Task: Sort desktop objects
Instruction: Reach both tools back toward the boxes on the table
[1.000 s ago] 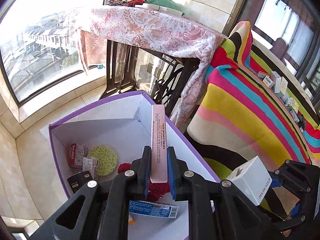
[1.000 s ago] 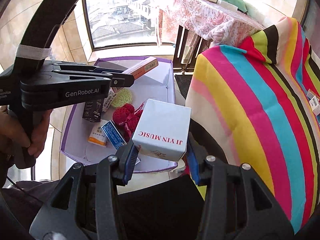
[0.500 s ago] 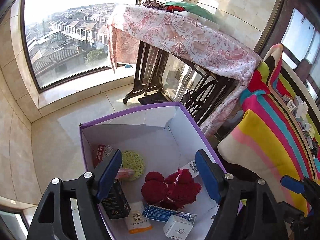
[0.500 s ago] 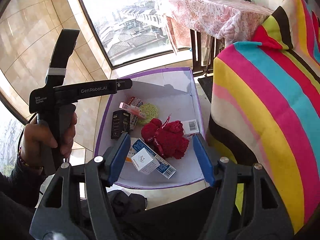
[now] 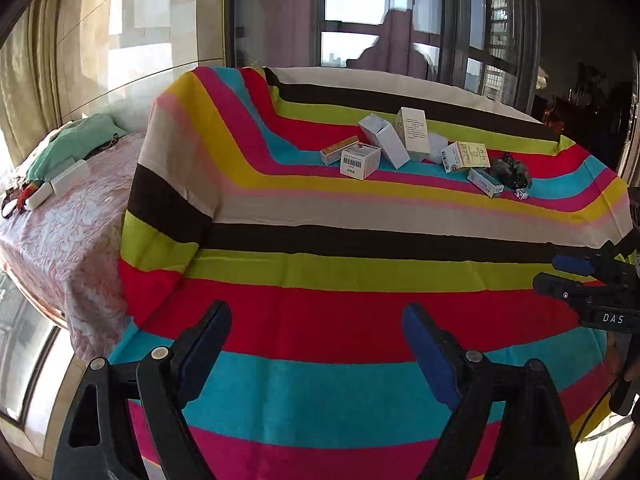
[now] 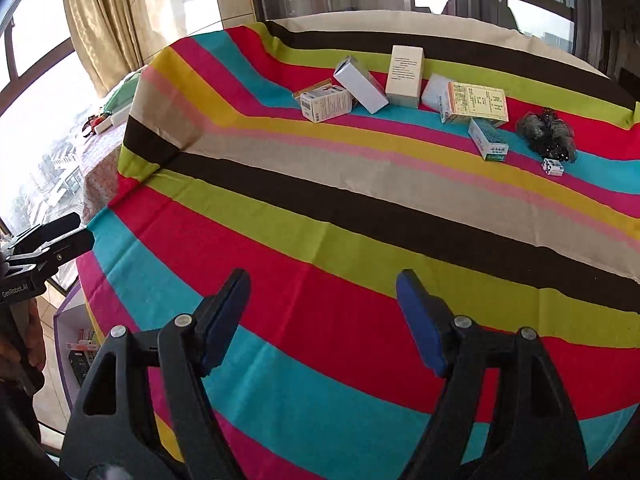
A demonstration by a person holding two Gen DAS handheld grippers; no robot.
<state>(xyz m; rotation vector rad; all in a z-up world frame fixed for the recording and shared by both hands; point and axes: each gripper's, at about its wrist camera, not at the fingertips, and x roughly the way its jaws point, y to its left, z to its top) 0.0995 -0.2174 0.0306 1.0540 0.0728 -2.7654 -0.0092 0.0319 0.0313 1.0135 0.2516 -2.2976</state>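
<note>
Both tongs hover over the near part of the counter (image 6: 360,208), which is draped in a striped cloth (image 5: 320,320) of red, turquoise, lime, brown, beige and yellow bands. The left tongs (image 5: 316,340) stand wide apart with nothing between the blue pads (image 5: 424,350). The right tongs (image 6: 322,304) are spread wide too and hold nothing; from the left wrist view they show at the right edge (image 5: 580,276), and from the right wrist view the left tongs show at the left edge (image 6: 44,248).

The things to sort lie in a loose row near the far edge of the counter, well apart from both tongs. From the left end: a small orange box (image 5: 339,150) lying flat, a white barcode box (image 6: 326,104) just in front of it, a white carton (image 6: 360,85) tilted on its side against the barcode box, and a tall cream box (image 6: 405,76) standing upright. Just beside that is a clear plastic packet (image 6: 434,92), then a yellow-faced box (image 6: 476,104), with a small green-and-white box (image 6: 488,139) touching its near side. Toward the far right corner sits a dark crumpled bundle (image 6: 546,132), and a tiny white cube (image 6: 553,167) lies just in front of it.

Below the counter's left edge, a purple-rimmed bin (image 6: 66,320) stands on the floor with some packets inside.
</note>
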